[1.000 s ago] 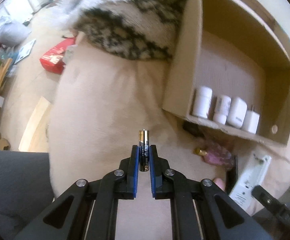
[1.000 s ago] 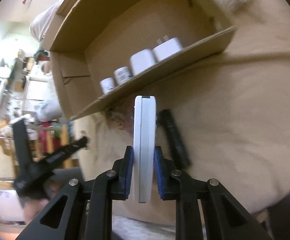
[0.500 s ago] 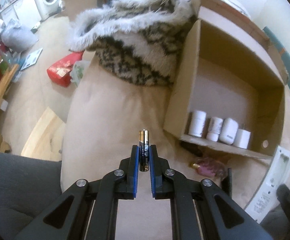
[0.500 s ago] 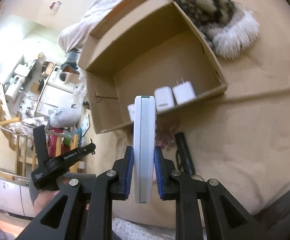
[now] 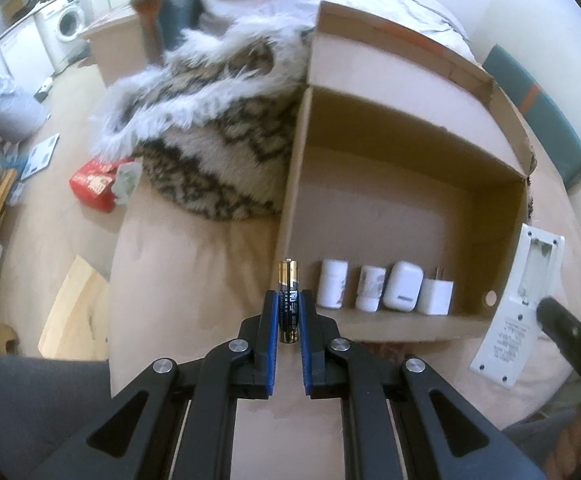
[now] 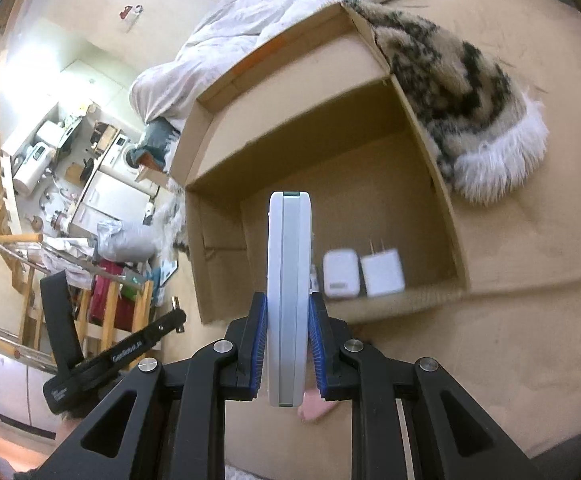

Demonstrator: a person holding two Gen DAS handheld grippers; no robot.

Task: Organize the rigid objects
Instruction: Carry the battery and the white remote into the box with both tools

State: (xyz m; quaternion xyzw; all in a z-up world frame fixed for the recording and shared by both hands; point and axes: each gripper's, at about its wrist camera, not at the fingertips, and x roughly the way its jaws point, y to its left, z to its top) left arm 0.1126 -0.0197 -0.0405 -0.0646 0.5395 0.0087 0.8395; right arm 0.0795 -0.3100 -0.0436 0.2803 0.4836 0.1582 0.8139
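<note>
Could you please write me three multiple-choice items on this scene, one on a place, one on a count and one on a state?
1. Where do the white items stand in the cardboard box?
A. in a row along its near wall
B. stacked in a far corner
C. outside on the blanket

2. How many white items are in that row?
A. two
B. four
C. six

3. What do the left tongs hold?
A. nothing
B. a plug
C. a battery, upright

Answers: 1 A, since the left wrist view shows them side by side against the near wall. 2 B, as two bottles, a case and a plug are seen. 3 C, because the pads clamp it.
</note>
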